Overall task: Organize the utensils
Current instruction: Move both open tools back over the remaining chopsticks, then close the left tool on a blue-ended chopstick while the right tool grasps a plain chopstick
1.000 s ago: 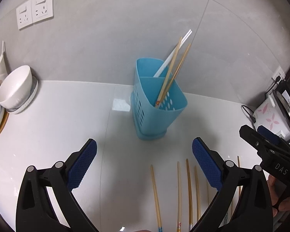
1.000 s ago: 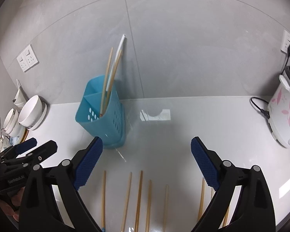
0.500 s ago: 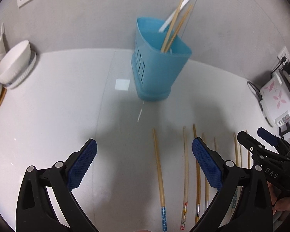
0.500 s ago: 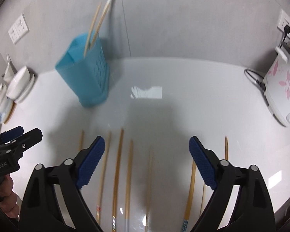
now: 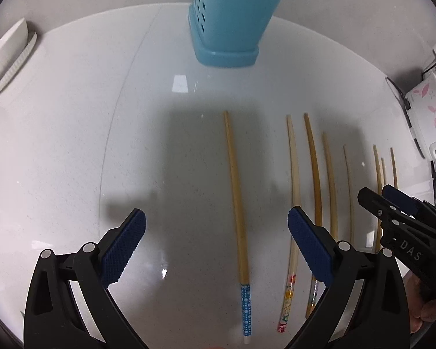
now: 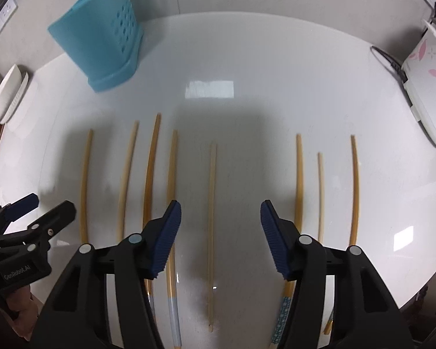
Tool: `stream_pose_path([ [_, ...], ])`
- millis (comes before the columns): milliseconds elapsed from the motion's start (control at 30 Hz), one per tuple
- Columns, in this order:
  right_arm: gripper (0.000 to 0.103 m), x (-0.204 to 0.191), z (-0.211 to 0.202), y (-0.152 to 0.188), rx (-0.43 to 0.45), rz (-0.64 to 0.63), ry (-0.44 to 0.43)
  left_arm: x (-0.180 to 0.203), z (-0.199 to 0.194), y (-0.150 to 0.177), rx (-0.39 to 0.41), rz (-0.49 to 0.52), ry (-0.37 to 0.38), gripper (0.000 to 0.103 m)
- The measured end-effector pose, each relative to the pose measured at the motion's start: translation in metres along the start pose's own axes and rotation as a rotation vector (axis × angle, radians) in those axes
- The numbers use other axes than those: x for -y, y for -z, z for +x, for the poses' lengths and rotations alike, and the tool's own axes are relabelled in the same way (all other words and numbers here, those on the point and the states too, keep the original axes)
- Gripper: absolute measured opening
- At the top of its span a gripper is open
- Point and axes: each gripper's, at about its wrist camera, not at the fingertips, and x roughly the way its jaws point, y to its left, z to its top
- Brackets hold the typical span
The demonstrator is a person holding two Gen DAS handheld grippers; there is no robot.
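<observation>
Count: your right view shows eight chopsticks (image 6: 212,226) flat on the white counter (image 6: 247,58), in a row and roughly parallel. One blue holder (image 6: 101,43) stands behind them, at least two sticks poking out, tips cut off by the frame.

Left gripper (image 5: 216,250): jaws wide apart, empty, the blue-dotted chopstick (image 5: 237,203) lying between them. Right gripper (image 6: 221,238): also spread, holding nothing, straddling a plain stick.

Hidden: stick handles under both gripper bodies. Bowls (image 6: 7,99) on the left, clipped; count unclear.

Text: "DAS" on the right gripper body, "GenRobot.AI" on the left. Rice cooker (image 6: 427,87) label unreadable.
</observation>
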Motion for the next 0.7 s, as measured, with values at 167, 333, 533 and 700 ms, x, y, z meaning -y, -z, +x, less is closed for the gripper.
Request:
stream_pose_path([
  [167, 0.049, -0.001, 0.007, 0.010, -0.043, 0.015, -0.004, 0.002, 0.008, 0.010, -0.038, -0.001, -0.023, 0.096],
  [333, 0.045, 0.000, 0.013, 0.015, -0.091, 0.043, -0.011, -0.001, 0.012, 0.014, -0.061, -0.007, -0.017, 0.093],
  [533, 0.030, -0.002, 0.018, 0.015, -0.134, 0.053, -0.021, -0.002, 0.015, 0.015, -0.078, -0.001, -0.039, 0.089],
  [700, 0.020, -0.005, 0.025, 0.010, -0.157, 0.048, -0.011, 0.001, 0.023, 0.012, -0.092, -0.004, -0.074, 0.079],
])
